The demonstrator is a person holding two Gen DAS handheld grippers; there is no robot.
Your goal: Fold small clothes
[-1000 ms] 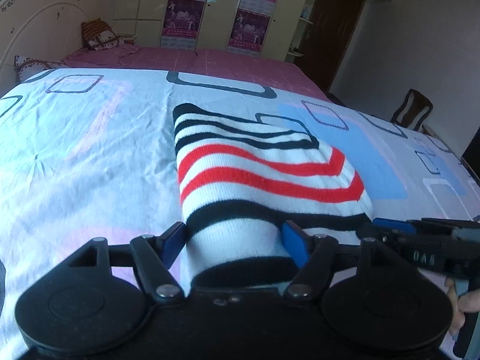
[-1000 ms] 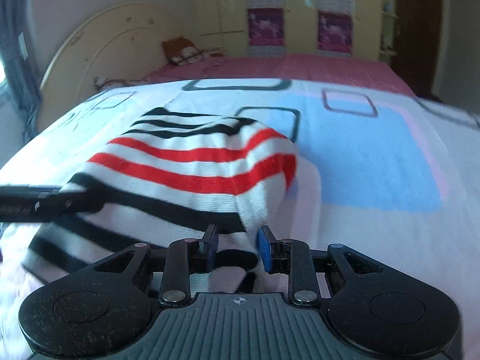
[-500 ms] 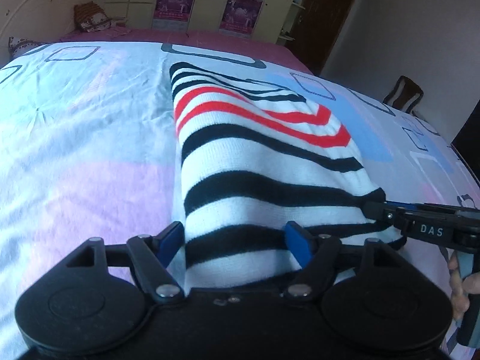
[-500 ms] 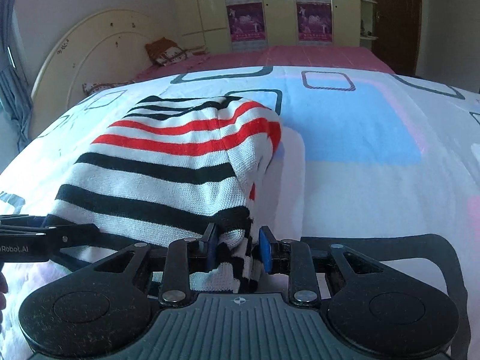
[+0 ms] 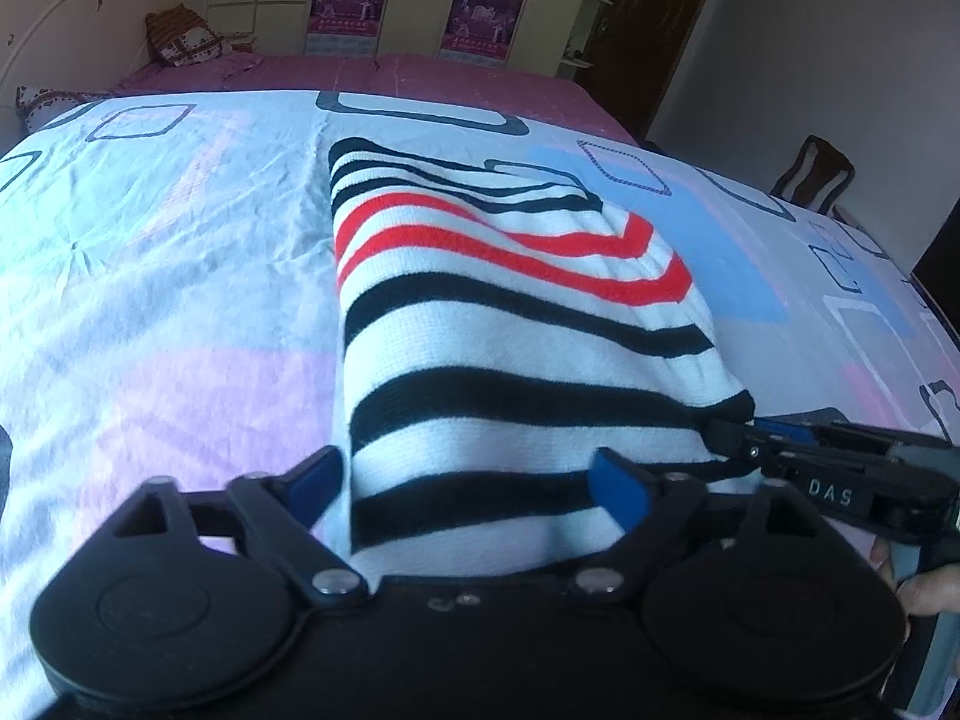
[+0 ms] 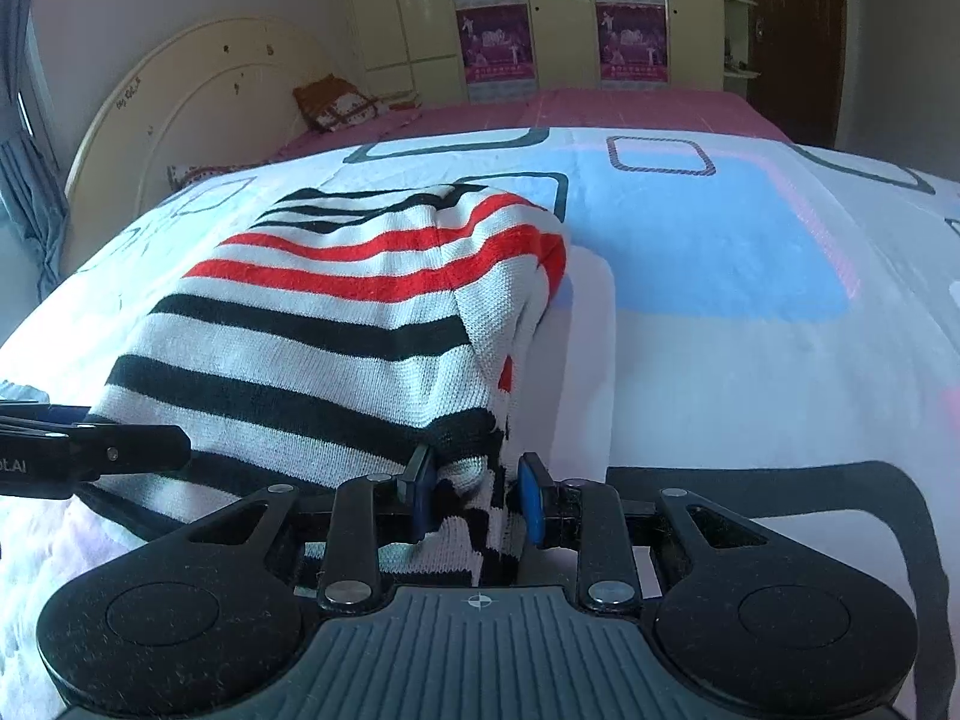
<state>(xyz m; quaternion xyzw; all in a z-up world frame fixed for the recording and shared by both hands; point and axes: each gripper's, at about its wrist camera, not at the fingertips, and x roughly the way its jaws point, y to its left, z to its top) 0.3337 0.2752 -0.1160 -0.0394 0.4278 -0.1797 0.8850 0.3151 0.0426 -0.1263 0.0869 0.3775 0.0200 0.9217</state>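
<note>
Left gripper [image 5: 465, 483] jaws opening, blue pads spread wide either side of the striped garment's [image 5: 510, 360] near edge; cloth lies between them, left pad clear of the fabric, right pad sits over the cloth but no pinch visible. Released, not clamping. Right gripper [image 6: 474, 489] clenched on the garment's near right corner, bunched black-and-white knit squeezed between its two blue pads. Same gripper shows in the left wrist view as a black arm with white lettering at the garment's right corner, a hand [image 5: 918, 594] partly visible behind it at the frame edge. Left gripper's finger shows in the right wrist view at the left edge, touching the knit's left side.

Striped garment: white knit, black stripes near, two red stripes farther up, more black at the far end. Far part lies on the bed sheet [image 5: 150, 300]; near part lifted slightly toward the grippers, right side folded under with a rounded edge. Sheet is pale with blue and pink patches and dark square outlines. Maroon cover [image 6: 600, 111] beyond it, cushion [image 6: 342, 102] by the curved headboard [image 6: 198, 102], wardrobe with posters [image 6: 498, 42] behind, chair [image 5: 813, 177] at right.
</note>
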